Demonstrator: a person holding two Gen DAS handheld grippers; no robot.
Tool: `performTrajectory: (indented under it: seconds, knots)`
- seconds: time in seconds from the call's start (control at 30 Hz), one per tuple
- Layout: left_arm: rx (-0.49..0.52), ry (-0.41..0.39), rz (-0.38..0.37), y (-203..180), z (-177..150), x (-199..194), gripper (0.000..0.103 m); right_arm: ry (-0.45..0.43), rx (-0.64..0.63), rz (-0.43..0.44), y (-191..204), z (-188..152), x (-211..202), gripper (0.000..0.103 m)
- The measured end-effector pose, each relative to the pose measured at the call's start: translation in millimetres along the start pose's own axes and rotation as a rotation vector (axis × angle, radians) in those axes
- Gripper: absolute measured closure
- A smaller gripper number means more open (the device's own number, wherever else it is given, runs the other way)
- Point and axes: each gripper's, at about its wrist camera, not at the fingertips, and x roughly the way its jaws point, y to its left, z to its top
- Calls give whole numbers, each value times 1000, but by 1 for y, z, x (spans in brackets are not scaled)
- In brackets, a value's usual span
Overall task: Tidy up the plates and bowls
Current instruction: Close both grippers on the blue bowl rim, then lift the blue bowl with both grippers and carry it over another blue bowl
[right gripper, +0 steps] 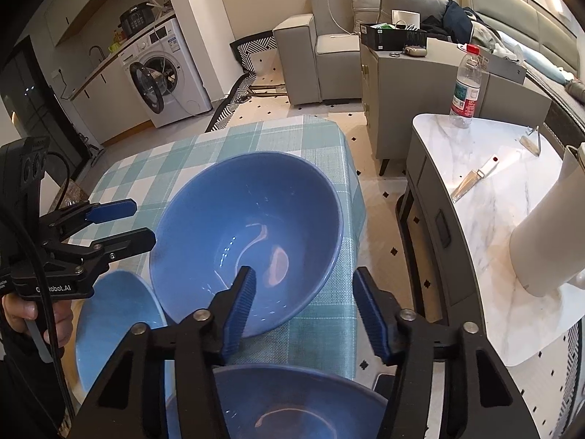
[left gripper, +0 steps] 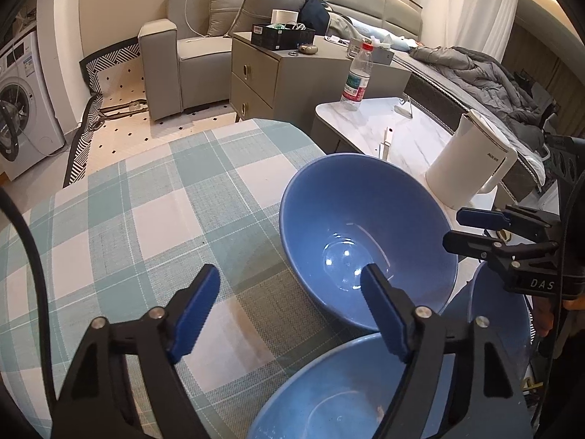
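In the left wrist view, the left gripper [left gripper: 289, 303] has its jaws spread wide apart and holds nothing; between them lies bare checked cloth [left gripper: 153, 197] on the bench. The far bowl [left gripper: 365, 234], a deep blue one, sits on the cloth just ahead of the right-hand jaw, whose tip overlaps its near rim in the picture; whether they touch I cannot tell. A second blue bowl [left gripper: 329, 395] lies below that jaw, at the bottom edge, and a third blue dish [left gripper: 504, 314] shows partly beyond it to the right. The right gripper [left gripper: 475, 232] reaches in from the right with its jaws apart, past the far bowl's rim. Well ahead of the jaws stand a white kettle [left gripper: 471, 161] and a water bottle [left gripper: 356, 77] on a marble side table [left gripper: 365, 124]. In the right wrist view, the right gripper [right gripper: 303, 307] is likewise open and empty, its left-hand jaw over the far bowl's [right gripper: 248, 234] near rim and its right-hand jaw over the cloth at the bench edge. Another bowl [right gripper: 292, 402] lies directly beneath the jaws. A paler blue plate [right gripper: 109, 325] sits left of them, below the left gripper [right gripper: 140, 225], whose jaws stand apart.
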Motion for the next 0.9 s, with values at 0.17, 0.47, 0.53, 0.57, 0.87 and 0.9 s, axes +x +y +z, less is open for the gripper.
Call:
performTrajectory:
  seconds: [0.17, 0.47, 0.53, 0.57, 0.87, 0.9]
  knots:
    - [8, 29, 3, -1, -1, 8, 45, 20, -5, 7, -1, 1, 7, 55]
    - [24, 62, -15, -4, -3, 15, 66, 27, -10, 1, 0, 2, 14, 68]
    - [29, 64, -19, -6, -3, 15, 69, 27, -7, 3, -1, 2, 15, 69]
    - [31, 64, -21, -6, -3, 15, 70, 26, -7, 3, -1, 2, 15, 69]
    - [55, 79, -43, -11, -1, 18, 74, 23, -15, -4, 0, 3, 17, 69]
    - [59, 80, -45, -12, -2, 18, 74, 22, -14, -6, 0, 3, 17, 69]
